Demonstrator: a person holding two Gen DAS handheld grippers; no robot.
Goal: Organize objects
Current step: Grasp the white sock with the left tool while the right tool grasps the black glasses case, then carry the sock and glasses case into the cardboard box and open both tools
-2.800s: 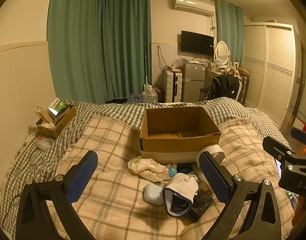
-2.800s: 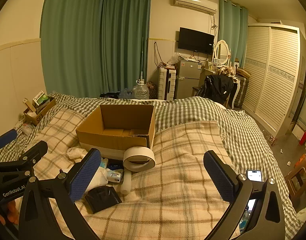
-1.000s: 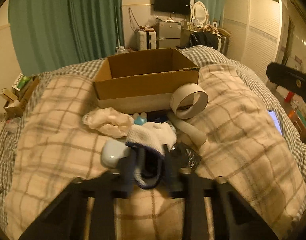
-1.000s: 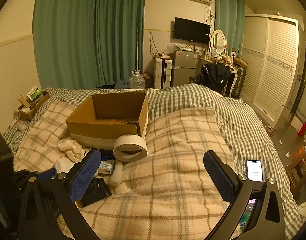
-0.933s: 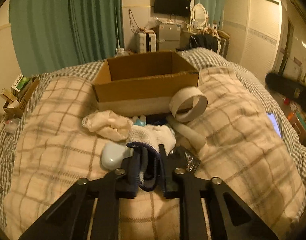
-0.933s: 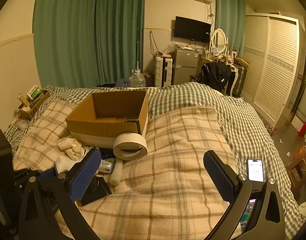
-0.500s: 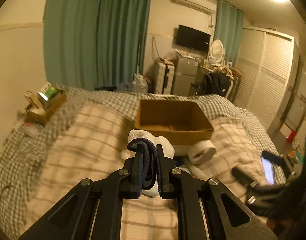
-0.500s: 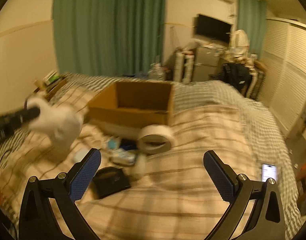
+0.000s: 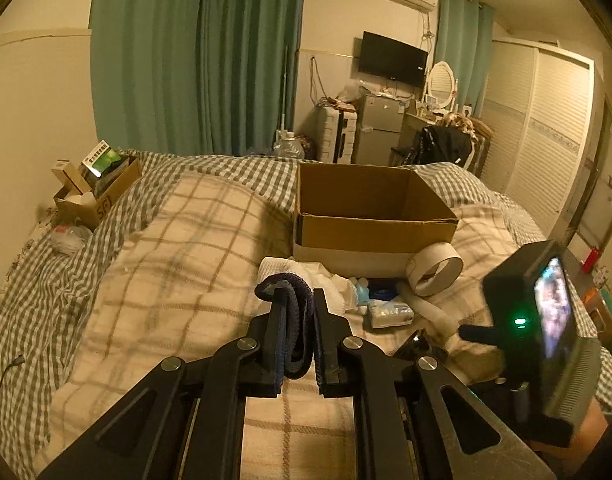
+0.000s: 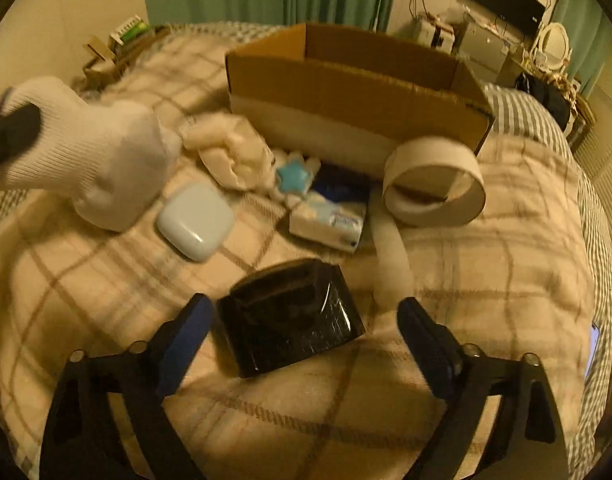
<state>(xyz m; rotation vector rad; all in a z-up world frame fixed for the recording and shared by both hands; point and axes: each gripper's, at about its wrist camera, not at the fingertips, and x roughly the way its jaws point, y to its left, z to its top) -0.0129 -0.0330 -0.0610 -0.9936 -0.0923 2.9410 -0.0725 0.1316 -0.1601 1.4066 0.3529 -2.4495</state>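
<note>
My left gripper (image 9: 297, 320) is shut on the blue cuff of a white sock (image 9: 286, 292) and holds it above the bed; the sock also hangs at the left of the right wrist view (image 10: 94, 160). An open cardboard box (image 9: 369, 216) stands ahead on the checked blanket. My right gripper (image 10: 306, 320) is open, low over a black shiny object (image 10: 290, 320), with one finger on each side of it. Nearby lie a white case (image 10: 194, 220), a tissue pack (image 10: 329, 224), a tape roll (image 10: 433, 180) and a crumpled cream cloth (image 10: 230, 152).
A small box of clutter (image 9: 94, 188) sits at the bed's left edge by the wall. A phone (image 10: 593, 344) lies at the right edge of the bed. The right gripper's camera body (image 9: 545, 336) is close on the right in the left wrist view.
My left gripper closed on the sock and lifted it off the pile. My right gripper dropped down and forward over the black object.
</note>
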